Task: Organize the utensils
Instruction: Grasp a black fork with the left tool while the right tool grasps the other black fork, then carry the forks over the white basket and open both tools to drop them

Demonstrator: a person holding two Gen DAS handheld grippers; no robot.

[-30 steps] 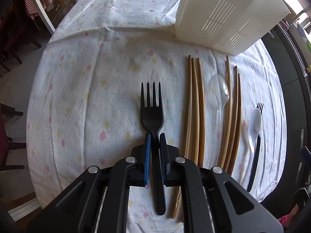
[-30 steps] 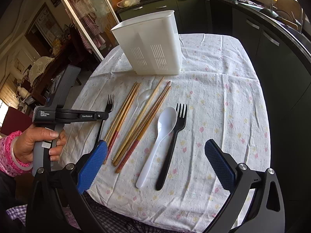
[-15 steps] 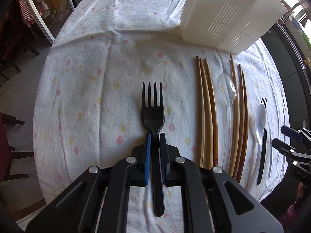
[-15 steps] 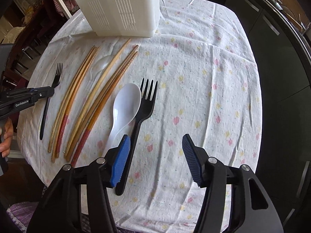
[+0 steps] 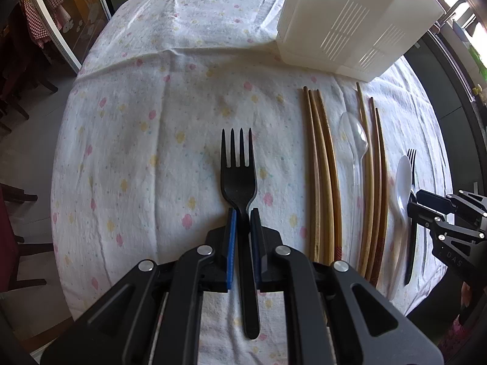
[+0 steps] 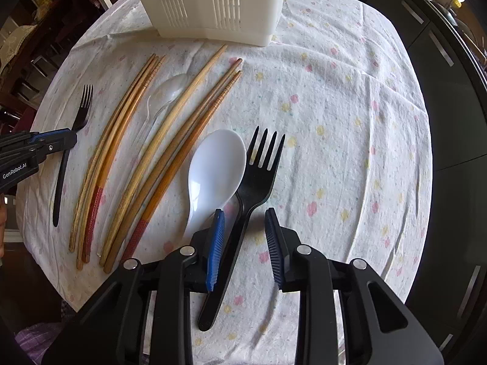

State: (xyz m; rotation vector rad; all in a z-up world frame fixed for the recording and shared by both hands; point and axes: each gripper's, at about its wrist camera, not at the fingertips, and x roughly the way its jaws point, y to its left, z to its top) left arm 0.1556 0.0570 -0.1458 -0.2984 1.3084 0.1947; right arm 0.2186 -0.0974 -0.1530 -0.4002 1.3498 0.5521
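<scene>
My left gripper is shut on the neck of a black fork that lies on the flowered tablecloth. A second black fork lies beside a white spoon. My right gripper points down over that fork's handle with its jaws closing. The handle runs between the pads, close to the left one, and a gap shows at the right pad. The left gripper and its fork also show in the right wrist view.
A white slotted basket stands at the back of the table. Several wooden chopsticks and a clear spoon lie between the two forks. Dark cabinets run along the right and chairs stand at the left.
My right gripper has come down and forward over the right-hand black fork, and its jaws have narrowed from wide to close about the handle. The left gripper has kept its grip.
</scene>
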